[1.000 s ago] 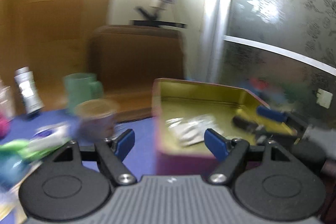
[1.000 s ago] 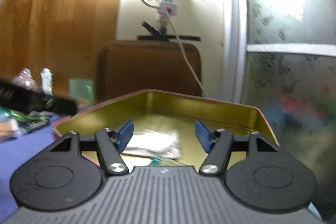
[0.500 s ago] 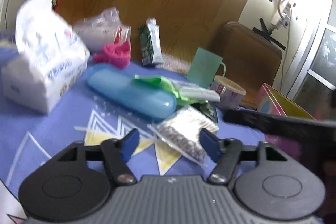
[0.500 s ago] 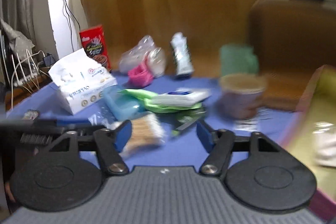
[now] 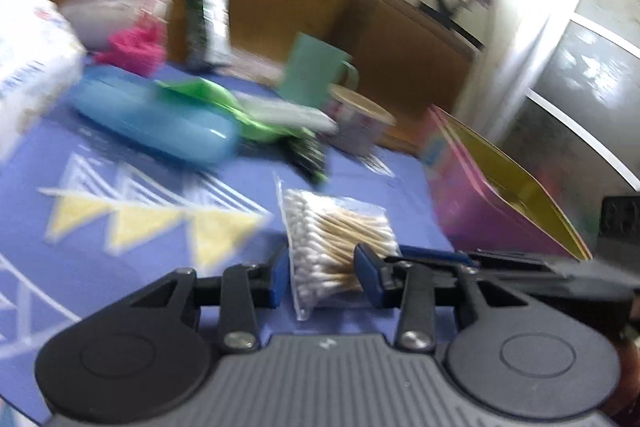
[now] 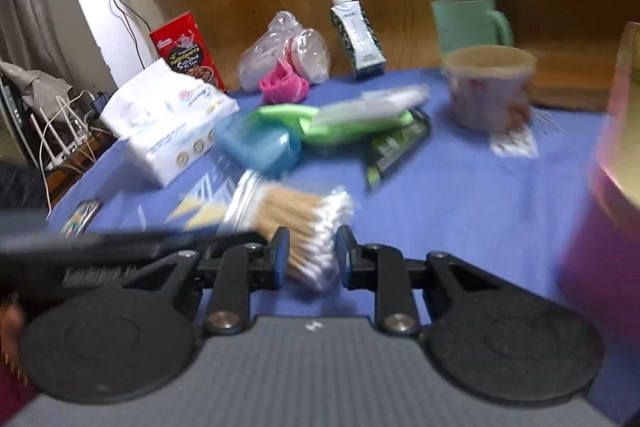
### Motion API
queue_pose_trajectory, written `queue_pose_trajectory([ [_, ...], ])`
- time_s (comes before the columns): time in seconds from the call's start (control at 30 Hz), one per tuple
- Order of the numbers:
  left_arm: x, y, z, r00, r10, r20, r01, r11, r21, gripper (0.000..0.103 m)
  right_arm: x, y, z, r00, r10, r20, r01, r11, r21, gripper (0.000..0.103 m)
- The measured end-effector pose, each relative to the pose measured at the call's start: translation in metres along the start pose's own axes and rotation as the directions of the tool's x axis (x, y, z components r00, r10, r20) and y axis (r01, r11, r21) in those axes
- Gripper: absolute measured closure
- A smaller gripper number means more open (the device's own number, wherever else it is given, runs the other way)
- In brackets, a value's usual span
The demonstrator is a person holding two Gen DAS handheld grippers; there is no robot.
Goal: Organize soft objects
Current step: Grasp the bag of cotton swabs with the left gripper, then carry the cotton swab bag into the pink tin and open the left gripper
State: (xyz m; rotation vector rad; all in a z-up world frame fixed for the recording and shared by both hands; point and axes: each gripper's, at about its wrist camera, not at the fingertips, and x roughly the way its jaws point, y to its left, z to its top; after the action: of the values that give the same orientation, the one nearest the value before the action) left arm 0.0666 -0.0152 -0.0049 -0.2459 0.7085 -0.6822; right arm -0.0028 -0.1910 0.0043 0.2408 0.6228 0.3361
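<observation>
Gripping from two sides, both tools meet at the bag of cotton swabs point(image 5: 340, 247), which lies on the blue tablecloth point(image 5: 140, 267) near its front edge. The left gripper point(image 5: 322, 277) has its blue pads on each side of the near end of the bag; the left pad is just beside the plastic and the right pad seems to touch the wooden sticks, but because of blur I cannot tell if the fingers really press the bag. The right gripper point(image 6: 310, 253) has its fingers narrow around the white cotton tips of the same bag point(image 6: 298, 227), and they look closed on it. In the right wrist view the body of the left tool crosses as a dark bar on the left side.

Behind the bag, toward the middle of the cloth, lie a blue plastic case point(image 5: 156, 115), a green packet point(image 6: 340, 119) and a dark green sachet point(image 6: 396, 147). At the left edge stands a white tissue pack point(image 6: 168, 123). Near the far edge are a pink soft thing point(image 6: 284, 87), a clear plastic bag point(image 6: 280, 51), a small drink carton point(image 6: 358, 35), a green mug point(image 6: 468, 23) and a paper cup point(image 6: 488, 87). At the right edge stands the pink tin with gold inside point(image 5: 496, 195).
</observation>
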Motion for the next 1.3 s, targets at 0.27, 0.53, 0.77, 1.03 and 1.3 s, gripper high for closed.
queue_pose_trajectory([
  [0.27,0.006,-0.053,-0.012,0.998,-0.031,-0.046,0.038,0.986,0.163,0.054,-0.056,-0.006,-0.046,0.990,-0.127,0.054,0.132,0.987,-0.096,0.052],
  [0.53,0.015,-0.060,-0.013,0.994,-0.013,-0.108,0.028,0.989,0.145,0.067,-0.032,0.001,-0.053,0.983,-0.176,0.058,0.185,0.953,-0.240,0.044],
  [0.77,0.010,-0.125,0.010,0.998,-0.052,-0.031,0.059,0.946,0.318,0.067,-0.067,-0.005,-0.050,0.947,-0.222,0.233,0.276,0.932,-0.234,0.059],
  [1.03,0.075,-0.231,0.035,0.981,-0.186,-0.060,0.193,0.862,0.470,0.067,-0.138,-0.066,-0.037,0.810,-0.432,0.397,0.492,0.868,-0.060,0.059],
  [1.3,0.146,-0.291,0.020,0.964,-0.208,-0.166,0.263,0.838,0.478,0.066,-0.168,-0.133,-0.050,0.735,-0.595,0.325,0.595,0.796,0.112,0.058],
])
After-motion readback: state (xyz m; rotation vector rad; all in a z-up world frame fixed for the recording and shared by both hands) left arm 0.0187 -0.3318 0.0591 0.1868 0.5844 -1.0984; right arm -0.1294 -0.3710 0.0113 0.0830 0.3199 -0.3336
